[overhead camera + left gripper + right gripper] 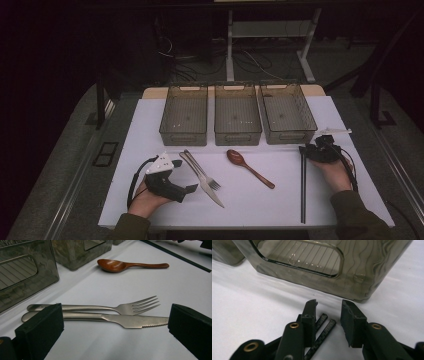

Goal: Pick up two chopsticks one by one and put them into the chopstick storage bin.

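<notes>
Black chopsticks [322, 333] are seen between the right gripper's [328, 315] fingers [352, 322], parted, not yet clamped; long axis runs toward the person. Left gripper [115, 325] wide apart by knife [120, 320].

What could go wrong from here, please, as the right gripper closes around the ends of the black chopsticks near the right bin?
1. The right gripper has both chopsticks between its jaws, but a gap shows at the far pad; one stick might slip out on lifting.
2. The grip is at the very ends, so the long sticks could droop or swing.
3. The right bin stands close ahead; the jaws could bump its wall.
</notes>
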Demonstrator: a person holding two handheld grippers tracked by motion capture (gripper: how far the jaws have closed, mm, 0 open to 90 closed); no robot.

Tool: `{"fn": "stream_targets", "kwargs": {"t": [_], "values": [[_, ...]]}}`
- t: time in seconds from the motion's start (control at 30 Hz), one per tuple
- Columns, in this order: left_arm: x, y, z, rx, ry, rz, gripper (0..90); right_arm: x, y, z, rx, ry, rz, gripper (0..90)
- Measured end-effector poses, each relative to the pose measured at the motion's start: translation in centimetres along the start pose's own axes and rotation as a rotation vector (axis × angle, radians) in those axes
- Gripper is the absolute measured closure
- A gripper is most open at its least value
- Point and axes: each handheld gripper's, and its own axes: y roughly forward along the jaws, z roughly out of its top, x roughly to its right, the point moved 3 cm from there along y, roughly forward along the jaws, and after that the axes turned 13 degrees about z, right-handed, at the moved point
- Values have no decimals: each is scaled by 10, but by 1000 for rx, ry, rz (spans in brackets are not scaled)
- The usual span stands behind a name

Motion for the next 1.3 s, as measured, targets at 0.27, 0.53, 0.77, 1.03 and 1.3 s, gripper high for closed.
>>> {"fn": "stream_targets", "kwargs": {"t": [0.27, 0.53, 0.77, 1.03, 1.3], "values": [[0, 0, 0, 2, -2, 0, 0, -6, 3, 1, -21, -27, -20, 717], [-1, -1, 0, 7, -2, 3, 0, -8, 4, 2, -21, -30, -20, 753], [-1, -1, 0, 8, -8, 3, 0, -14, 9, 5, -28, -41, -9, 779], [0, -1, 0, 9, -5, 2, 0, -29, 19, 10, -37, -85, 10, 807], [0, -1, 0, 5, -4, -1, 0, -31, 17, 12, -20, -89, 28, 714]]}}
